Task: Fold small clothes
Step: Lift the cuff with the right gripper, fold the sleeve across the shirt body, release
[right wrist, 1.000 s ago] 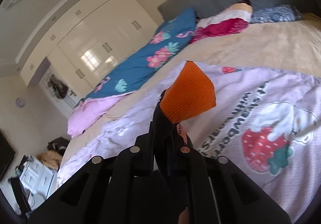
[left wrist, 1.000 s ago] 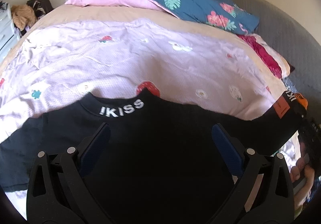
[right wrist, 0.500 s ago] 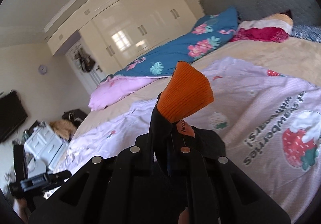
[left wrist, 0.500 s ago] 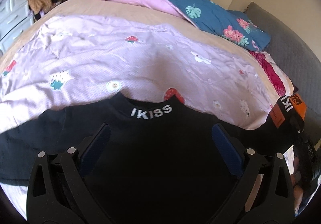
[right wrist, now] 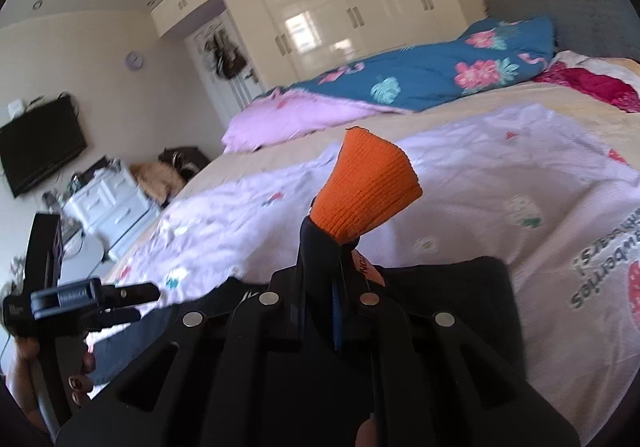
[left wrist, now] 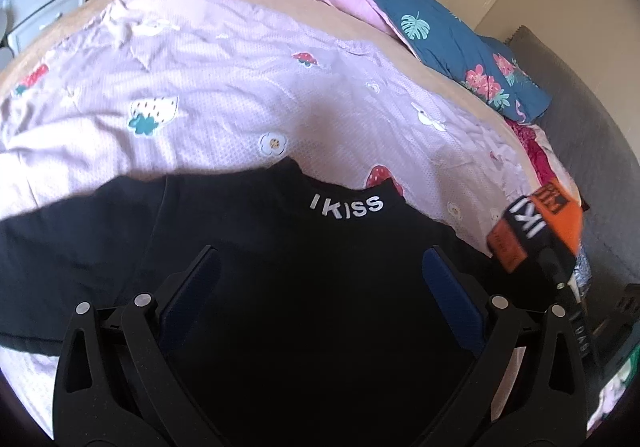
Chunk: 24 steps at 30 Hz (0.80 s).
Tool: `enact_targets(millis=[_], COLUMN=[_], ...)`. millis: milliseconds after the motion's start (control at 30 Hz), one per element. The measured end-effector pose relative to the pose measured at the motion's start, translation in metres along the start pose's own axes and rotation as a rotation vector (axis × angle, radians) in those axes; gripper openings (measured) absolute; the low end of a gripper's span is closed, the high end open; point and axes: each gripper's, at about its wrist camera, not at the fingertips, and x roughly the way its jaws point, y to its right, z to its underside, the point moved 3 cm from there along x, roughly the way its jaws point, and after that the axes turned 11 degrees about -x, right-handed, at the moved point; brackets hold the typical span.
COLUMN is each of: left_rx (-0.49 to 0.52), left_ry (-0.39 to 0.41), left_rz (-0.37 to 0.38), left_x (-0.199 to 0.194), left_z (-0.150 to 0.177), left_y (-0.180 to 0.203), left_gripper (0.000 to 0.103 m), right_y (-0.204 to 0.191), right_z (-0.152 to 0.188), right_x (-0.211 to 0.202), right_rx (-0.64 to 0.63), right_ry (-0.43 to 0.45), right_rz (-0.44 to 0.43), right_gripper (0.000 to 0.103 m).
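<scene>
A black top (left wrist: pixel 280 267) with white "IKISS" lettering at the collar lies spread on a lilac strawberry-print blanket (left wrist: pixel 200 87). My left gripper (left wrist: pixel 320 279) is open above the top's middle, its blue pads (left wrist: pixel 192 287) wide apart and empty. My right gripper (right wrist: pixel 322 287) is shut on the top's sleeve near its orange cuff (right wrist: pixel 364 191), which sticks up past the fingertips. The same cuff (left wrist: pixel 556 215) and the right gripper (left wrist: pixel 560 279) show at the right edge of the left wrist view. The left gripper (right wrist: pixel 120 295) shows at the lower left of the right wrist view.
A pink and teal flowered duvet (left wrist: pixel 400 15) lies bunched at the far side of the bed. A grey headboard (left wrist: pixel 580 127) runs along the right. White drawers (right wrist: pixel 108 207) and a wall TV (right wrist: pixel 40 147) stand past the bed. White wardrobes (right wrist: pixel 340 15) line the back wall.
The right gripper has swung left with the sleeve cuff held in it, bringing the left gripper into its view. The left gripper's view has shifted so the collar sits further right.
</scene>
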Motion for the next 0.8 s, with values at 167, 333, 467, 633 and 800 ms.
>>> enact_targets(millis=[167, 333, 467, 633, 800], left_rx=[-0.045, -0.110, -0.134, -0.166, -0.145], left_ry=[-0.031, -0.062, -0.101, -0.147, -0.200], left_rz=[0.043, 0.096, 0.106, 0.116, 0.087], left_x=[0.002, 0.005, 0.013, 0.026, 0.044], left_z=[0.005, 0.008, 0.015, 0.026, 0.042], left_y=[-0.012, -0.025, -0.029, -0.033, -0.033], left_gripper=[0.095, 0.095, 0.095, 0.094, 0.075], right_y=[-0.021, -0.036, -0.050, -0.054, -0.036], right_z=[0.013, 0.030, 0.043, 0.045, 0.030], right_x=[0.021, 0.040, 0.051, 0.046, 0.029], right_rx=[-0.050, -0.065, -0.093, -0.012, -0.005], right_ry=[-0.072, -0.154, -0.240, -0.307, -0.268], right_rz=[-0.038, -0.103, -0.171, -0.395, -0.350], right_gripper=[0.010, 0.011, 0.020, 0.046, 0.047])
